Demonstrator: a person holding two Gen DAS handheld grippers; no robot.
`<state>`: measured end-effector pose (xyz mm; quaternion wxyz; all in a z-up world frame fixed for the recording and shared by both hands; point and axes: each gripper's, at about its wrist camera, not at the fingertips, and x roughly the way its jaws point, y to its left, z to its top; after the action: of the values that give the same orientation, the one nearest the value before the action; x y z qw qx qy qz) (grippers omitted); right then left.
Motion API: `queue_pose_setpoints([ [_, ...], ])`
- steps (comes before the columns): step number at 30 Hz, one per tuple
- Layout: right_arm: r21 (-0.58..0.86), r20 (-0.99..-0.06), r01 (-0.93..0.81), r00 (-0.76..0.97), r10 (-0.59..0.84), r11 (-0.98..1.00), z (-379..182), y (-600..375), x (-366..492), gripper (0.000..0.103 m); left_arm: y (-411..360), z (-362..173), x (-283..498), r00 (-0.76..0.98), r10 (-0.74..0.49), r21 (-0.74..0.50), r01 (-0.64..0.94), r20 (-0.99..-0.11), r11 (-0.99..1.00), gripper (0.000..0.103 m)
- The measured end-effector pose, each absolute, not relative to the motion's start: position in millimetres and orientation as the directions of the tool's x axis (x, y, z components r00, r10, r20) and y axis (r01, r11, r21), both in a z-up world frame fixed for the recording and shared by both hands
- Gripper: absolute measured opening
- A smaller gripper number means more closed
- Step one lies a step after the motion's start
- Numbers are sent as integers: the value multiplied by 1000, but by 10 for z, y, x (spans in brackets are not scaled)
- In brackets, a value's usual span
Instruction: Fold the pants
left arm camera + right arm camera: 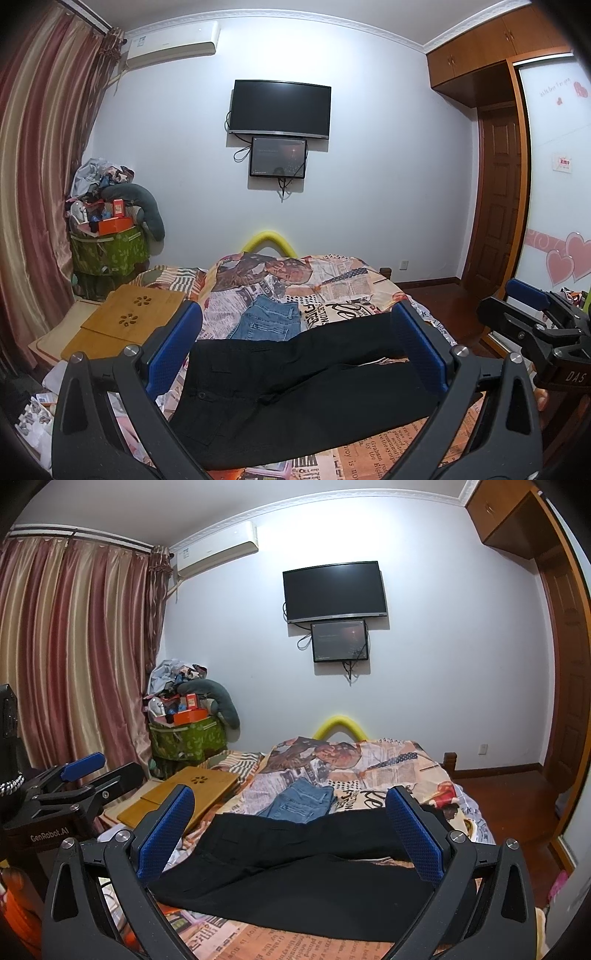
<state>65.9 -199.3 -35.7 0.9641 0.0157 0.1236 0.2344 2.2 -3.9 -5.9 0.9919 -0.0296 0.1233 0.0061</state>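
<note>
Black pants [295, 384] lie spread flat on the bed, waist to the left, legs running right; they also show in the right wrist view [295, 864]. My left gripper [295, 321] is open and empty, held above the pants near the bed's front edge. My right gripper [290, 805] is open and empty too, beside it to the right. The right gripper shows at the right edge of the left wrist view [532, 314]. The left gripper shows at the left of the right wrist view [88, 771].
Folded blue jeans [267, 317] lie on the newspaper-print bedspread [332, 284] just beyond the black pants. A wooden lap desk [129, 317] sits on the bed's left. A cluttered green bin [107, 251] stands by the curtain. A wardrobe [554, 184] is on the right.
</note>
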Motion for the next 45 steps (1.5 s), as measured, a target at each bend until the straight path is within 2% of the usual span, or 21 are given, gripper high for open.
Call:
queue_pose_setpoints([
  [34,93,-235,-445,859,454,891,-360,-2008,664,103,-29,-54,14,970,9,-62,-25,-241,998,103],
  [45,98,-263,-423,862,434,901,-422,-2027,898,103,-14,-124,208,966,3,-62,-20,-260,998,103],
])
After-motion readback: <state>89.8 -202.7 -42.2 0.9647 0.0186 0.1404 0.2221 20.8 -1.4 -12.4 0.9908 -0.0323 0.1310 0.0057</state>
